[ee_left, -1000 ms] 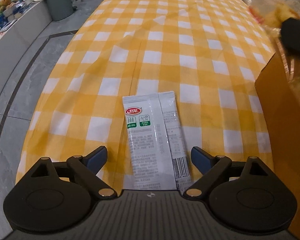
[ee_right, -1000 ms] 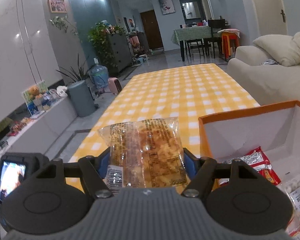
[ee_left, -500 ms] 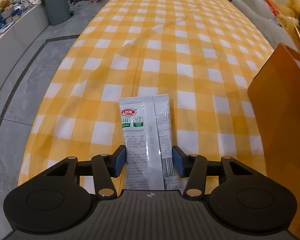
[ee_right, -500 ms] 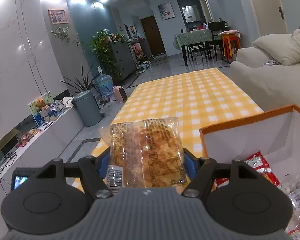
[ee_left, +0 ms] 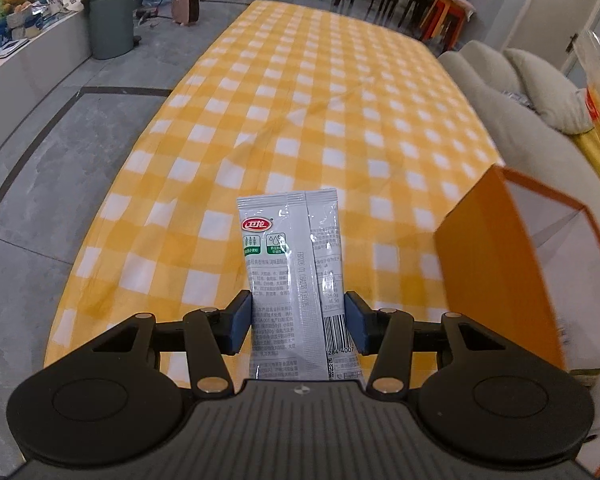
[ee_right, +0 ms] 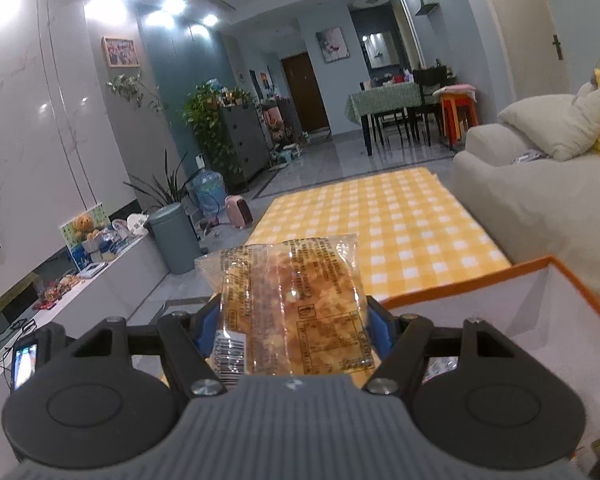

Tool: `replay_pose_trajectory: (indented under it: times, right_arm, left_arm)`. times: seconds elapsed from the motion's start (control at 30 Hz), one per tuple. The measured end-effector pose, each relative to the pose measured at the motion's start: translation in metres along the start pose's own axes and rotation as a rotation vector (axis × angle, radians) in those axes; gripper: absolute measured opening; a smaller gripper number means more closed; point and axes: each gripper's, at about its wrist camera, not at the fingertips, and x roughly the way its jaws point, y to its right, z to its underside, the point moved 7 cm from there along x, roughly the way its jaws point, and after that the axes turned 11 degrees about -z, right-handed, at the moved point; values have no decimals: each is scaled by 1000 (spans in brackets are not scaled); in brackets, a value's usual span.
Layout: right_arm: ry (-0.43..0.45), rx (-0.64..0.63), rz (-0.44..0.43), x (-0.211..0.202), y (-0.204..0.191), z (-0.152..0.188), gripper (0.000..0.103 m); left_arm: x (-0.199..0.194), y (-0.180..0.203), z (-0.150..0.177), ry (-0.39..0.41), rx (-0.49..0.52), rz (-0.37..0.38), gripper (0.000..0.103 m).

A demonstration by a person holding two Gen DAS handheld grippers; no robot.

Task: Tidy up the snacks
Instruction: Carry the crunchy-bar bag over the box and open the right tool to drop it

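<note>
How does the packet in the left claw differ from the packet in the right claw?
The white sachet is opaque, printed with a red logo and green icons; the clear snack bag shows golden pieces inside. The white sachet is narrow and flat, while the clear snack bag is wider and bulges. Both are clamped at their lower edges, one in the left claw, one in the right claw, beside the orange box.

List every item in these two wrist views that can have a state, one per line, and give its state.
left gripper: shut on the white sachet
white sachet: gripped, lifted above the tablecloth
right gripper: shut on the clear snack bag
clear snack bag: gripped, held in the air
orange box: open at the top
yellow checked tablecloth: spread flat, lightly creased
</note>
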Motion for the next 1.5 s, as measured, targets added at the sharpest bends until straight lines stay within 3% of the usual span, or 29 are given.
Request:
replay_pose_trajectory:
  times: [0.27,0.4,0.6,0.8,1.03,1.37,1.43,1.47,1.5]
  right_arm:
    - [83,15,85,-56,37,-38,69]
    - [74,62,122,-78,69,-54,69]
    - [-155,142,236,-66,128,-35,69]
    - [-308,205,254,-32,171,2,69]
    - [-441,99,341,15,201,21,69]
    - [-568,-59,404,53,204,21,70]
    - [-559,-80,428,57,205,21,77]
    - [-552,-92,432,58,204,21,89]
    - [-552,-100,429,60,205,21,92]
  left_arm:
    - [-40,21,-17,68,-12,114,56]
    - [-55,39,-21,83,-5,167,56]
    - [-66,68,-16,82,44,220,56]
    - [-61,88,-8,60,94,255,56]
    - [-45,91,-4,31,104,258,56]
    - [-24,87,-2,-31,83,278,55]
    - [-24,83,-2,-29,75,276,55]
    - [-26,82,-2,-26,70,273,55]
    - [-26,79,-3,-24,66,271,55]
